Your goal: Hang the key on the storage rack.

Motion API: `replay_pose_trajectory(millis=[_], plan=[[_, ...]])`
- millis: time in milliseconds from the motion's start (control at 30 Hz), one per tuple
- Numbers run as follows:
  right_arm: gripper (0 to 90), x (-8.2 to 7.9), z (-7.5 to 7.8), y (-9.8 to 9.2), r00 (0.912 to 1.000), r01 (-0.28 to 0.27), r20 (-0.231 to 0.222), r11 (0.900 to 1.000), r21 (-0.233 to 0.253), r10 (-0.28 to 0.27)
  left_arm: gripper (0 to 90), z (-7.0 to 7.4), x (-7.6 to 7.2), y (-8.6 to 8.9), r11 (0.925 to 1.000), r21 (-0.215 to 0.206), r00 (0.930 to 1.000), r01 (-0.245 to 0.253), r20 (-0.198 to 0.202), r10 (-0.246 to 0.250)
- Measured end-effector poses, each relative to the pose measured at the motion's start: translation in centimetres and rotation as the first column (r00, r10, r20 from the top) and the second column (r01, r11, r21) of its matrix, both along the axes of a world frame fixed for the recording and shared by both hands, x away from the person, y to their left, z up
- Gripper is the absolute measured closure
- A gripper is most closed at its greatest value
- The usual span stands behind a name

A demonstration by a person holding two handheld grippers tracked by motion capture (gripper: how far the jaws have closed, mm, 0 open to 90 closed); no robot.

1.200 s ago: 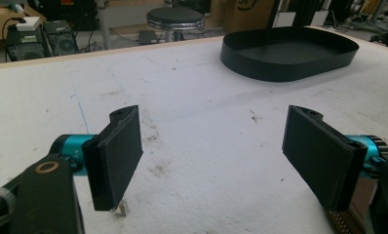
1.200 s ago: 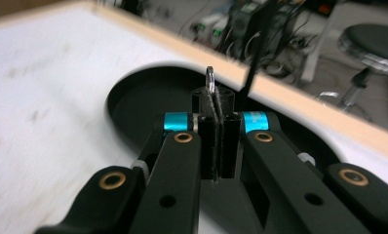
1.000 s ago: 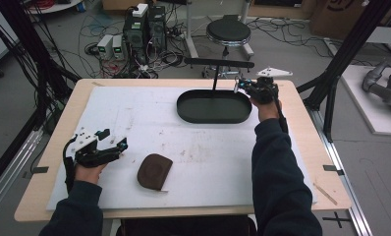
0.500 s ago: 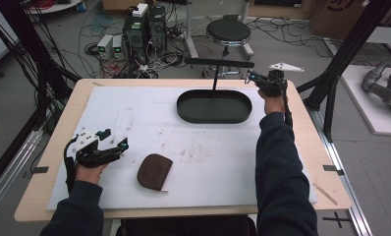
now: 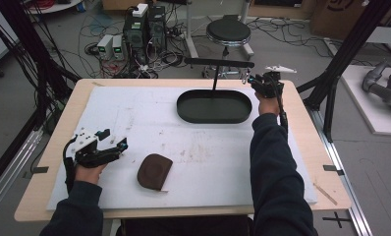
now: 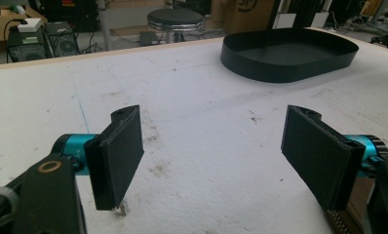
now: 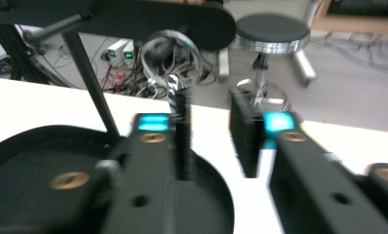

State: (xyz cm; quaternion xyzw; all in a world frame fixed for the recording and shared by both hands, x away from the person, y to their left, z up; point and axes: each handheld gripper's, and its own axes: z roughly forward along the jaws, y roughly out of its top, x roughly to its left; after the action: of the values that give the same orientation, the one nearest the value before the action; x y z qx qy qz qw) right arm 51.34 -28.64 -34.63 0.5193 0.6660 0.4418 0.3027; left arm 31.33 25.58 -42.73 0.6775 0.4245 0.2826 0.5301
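A: While the right gripper [image 5: 262, 81] hovers raised beyond the black tray's [image 5: 183, 105] far right end, jaws partly open and empty, where lies the brown pad [image 5: 154, 171]?

B: On the counter [image 5: 292, 162], just right of the left gripper [image 5: 116, 143], the nearer one; jaws wide, empty.

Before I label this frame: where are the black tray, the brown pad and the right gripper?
black tray [image 5: 183, 114], high view, on its left rim.
brown pad [image 5: 154, 171], high view, on its middle.
right gripper [image 5: 253, 80], high view, between its fingertips.
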Motion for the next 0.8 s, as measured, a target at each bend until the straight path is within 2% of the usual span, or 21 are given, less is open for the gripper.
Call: replay_pose_trajectory(millis=[67, 100, 133, 167, 233, 267, 300, 333, 367, 433, 467, 500, 533, 633, 700, 800], plan=[[61.2, -0.6, 0.2, -0.1, 0.9999, -0.017, -0.003, 1.000, -0.022, 0.016, 23.3, 0.0, 0.0, 0.0, 1.0000, -0.001, 1.0000, 0.001, 0.001, -0.001], [54.2, -1.3, 0.8, -0.1, 0.9985, -0.051, -0.022, 0.997, -0.059, 0.050, 23.2, 0.0, 0.0, 0.0, 1.0000, -0.001, 1.0000, 0.002, 0.001, -0.002], [54.2, -1.3, 0.8, -0.1, 0.9985, -0.051, -0.022, 0.997, -0.059, 0.050, 23.2, 0.0, 0.0, 0.0, 1.0000, -0.001, 1.0000, 0.002, 0.000, -0.002], [52.5, -1.8, 1.1, 0.0, 0.9974, -0.069, -0.024, 0.994, -0.087, 0.067, 23.3, 0.0, 0.0, 0.0, 1.0000, -0.002, 1.0000, -0.001, -0.003, 0.001], [47.5, -3.1, 2.0, 0.3, 0.9907, -0.135, -0.034, 0.979, -0.151, 0.131, 23.5, 0.2, -0.1, 0.0, 0.9999, -0.008, 0.9999, -0.011, -0.005, 0.011], [42.2, -4.4, 2.6, 0.5, 0.9807, -0.195, -0.050, 0.967, -0.163, 0.189, 22.0, 0.3, -0.1, 0.0, 0.9999, -0.014, 0.9999, -0.010, -0.004, 0.010], [42.2, -4.4, 2.6, 0.5, 0.9807, -0.195, -0.050, 0.967, -0.163, 0.189, 22.0, 0.3, -0.1, 0.1, 0.9998, -0.019, 1.0000, -0.007, -0.005, 0.006], [34.7, -6.4, 3.1, 0.8, 0.9695, -0.244, -0.023, 0.953, -0.177, 0.244, 20.4, 0.4, -0.2, 0.0, 0.9996, -0.026, 1.0000, -0.004, -0.004, 0.004], [34.7, -6.4, 3.1, 0.8, 0.9695, -0.244, -0.023, 0.953, -0.177, 0.244, 20.4, 0.4, -0.2, 0.0, 0.9996, -0.028, 1.0000, -0.002, -0.001, 0.001], [27.3, -7.9, 3.2, 0.9, 0.9615, -0.275, -0.045, 0.943, -0.187, 0.271, 19.2, 0.5, -0.2, -0.1, 0.9995, -0.030, 1.0000, -0.002, 0.005, 0.002], [22.3, -9.6, 3.0, 1.0, 0.9524, -0.305, -0.071, 0.936, -0.179, 0.296, 18.0, 0.5, -0.3, -0.2, 0.9993, -0.037, 1.0000, -0.004, 0.008, 0.004], [22.3, -9.6, 3.0, 1.0, 0.9524, -0.305, -0.071, 0.936, -0.179, 0.296, 18.0, 0.6, -0.4, -0.3, 0.9993, -0.037, 0.9999, 0.002, 0.011, -0.002], [22.2, -10.5, 2.6, 1.0, 0.9494, -0.314, -0.059, 0.934, -0.171, 0.309, 18.0, 0.6, -0.5, -0.3, 0.9993, -0.036, 0.9999, 0.009, 0.015, -0.009], [22.1, -12.6, 1.1, 1.3, 0.9386, -0.345, -0.068, 0.922, -0.178, 0.338, 18.0, 0.7, -0.7, -0.3, 0.9992, -0.037, 0.9997, 0.017, 0.020, -0.016], [22.2, -13.6, -0.2, 1.5, 0.9355, -0.353, -0.060, 0.917, -0.183, 0.348, 18.0, 0.7, -0.8, -0.2, 0.9989, -0.044, 0.9997, 0.018, 0.019, -0.017], [22.3, -14.7, -2.0, 1.7, 0.9360, -0.351, -0.044, 0.919, -0.181, 0.349, 18.7, 0.7, -0.9, -0.1, 0.9992, -0.036, 0.9997, 0.020, 0.015, -0.020]])
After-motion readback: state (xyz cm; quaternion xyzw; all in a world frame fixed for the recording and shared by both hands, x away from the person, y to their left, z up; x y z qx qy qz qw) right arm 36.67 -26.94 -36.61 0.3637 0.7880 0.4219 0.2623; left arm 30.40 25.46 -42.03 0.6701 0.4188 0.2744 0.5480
